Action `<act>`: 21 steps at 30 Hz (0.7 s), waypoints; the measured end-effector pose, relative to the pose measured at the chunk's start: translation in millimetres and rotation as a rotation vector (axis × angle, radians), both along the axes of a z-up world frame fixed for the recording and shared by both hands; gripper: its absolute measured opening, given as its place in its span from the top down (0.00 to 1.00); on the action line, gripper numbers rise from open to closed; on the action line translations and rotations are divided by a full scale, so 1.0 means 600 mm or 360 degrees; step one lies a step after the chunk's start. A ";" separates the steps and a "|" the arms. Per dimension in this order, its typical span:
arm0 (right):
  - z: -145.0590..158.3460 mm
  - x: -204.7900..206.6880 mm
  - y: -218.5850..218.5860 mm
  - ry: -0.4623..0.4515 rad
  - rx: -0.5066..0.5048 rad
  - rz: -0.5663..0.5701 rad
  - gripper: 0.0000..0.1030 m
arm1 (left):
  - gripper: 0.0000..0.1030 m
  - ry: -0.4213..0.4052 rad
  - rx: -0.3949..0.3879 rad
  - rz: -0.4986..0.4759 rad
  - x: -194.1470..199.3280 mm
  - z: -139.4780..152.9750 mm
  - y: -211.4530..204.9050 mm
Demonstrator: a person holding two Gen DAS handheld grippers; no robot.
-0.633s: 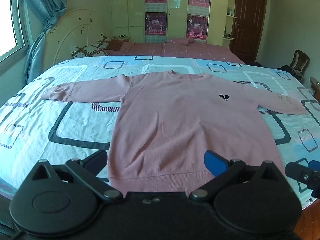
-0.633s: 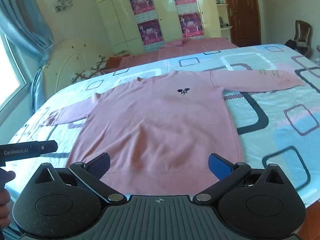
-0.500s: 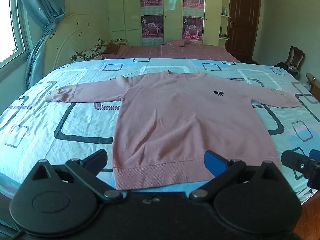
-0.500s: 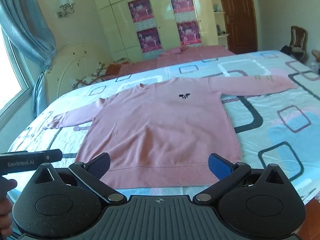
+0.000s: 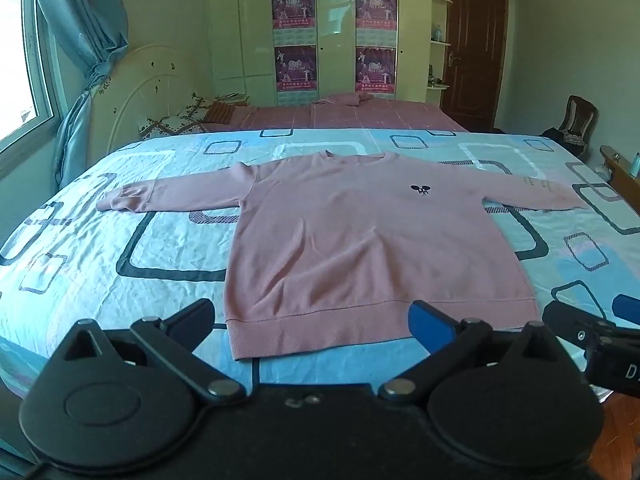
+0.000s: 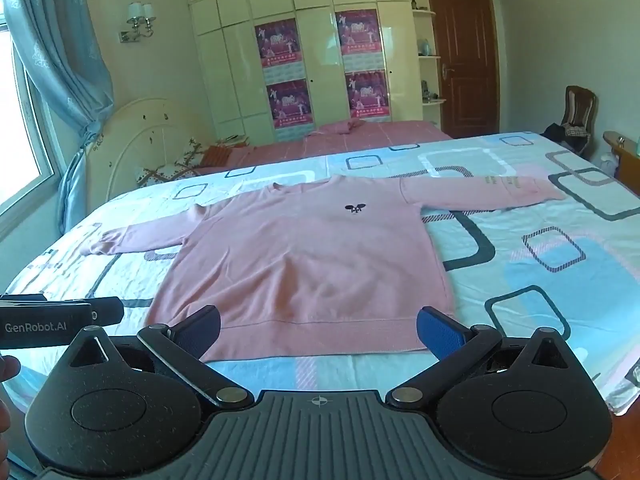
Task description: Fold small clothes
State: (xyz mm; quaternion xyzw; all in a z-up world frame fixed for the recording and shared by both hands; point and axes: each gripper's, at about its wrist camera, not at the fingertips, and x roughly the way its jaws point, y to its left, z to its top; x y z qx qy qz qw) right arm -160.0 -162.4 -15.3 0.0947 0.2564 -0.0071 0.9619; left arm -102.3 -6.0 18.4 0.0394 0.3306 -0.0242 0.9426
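Pink sweatshirt (image 5: 360, 240) lying flat and face up on the patterned bedspread (image 5: 120, 248), both sleeves spread outward, neckline toward the far side and ribbed hem toward the cameras; a small dark emblem (image 5: 420, 189) marks the chest. Left gripper (image 5: 312, 320), seen from its own wrist camera, held just short of the hem with fingers wide apart and nothing between them. Right gripper (image 6: 318, 332), likewise spread and empty, poised near the hem without touching the cloth; the left gripper's body enters the right wrist view at the left edge. Background: a second bed with pink cover (image 5: 352, 114), wardrobe doors carrying posters (image 5: 294, 38), a blue curtain (image 5: 86, 36), a brown door (image 5: 474, 40)
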 end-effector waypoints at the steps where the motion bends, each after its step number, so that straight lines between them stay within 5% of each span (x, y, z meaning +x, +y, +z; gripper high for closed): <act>1: 0.018 0.011 -0.021 0.0044 0.0052 0.0022 0.00 | 0.01 0.0003 0.0003 0.0005 0.001 0.001 0.001; 21: 0.065 -0.025 -0.004 0.0136 0.0107 0.0062 0.00 | 0.01 0.0021 0.0009 0.0034 -0.004 0.012 0.007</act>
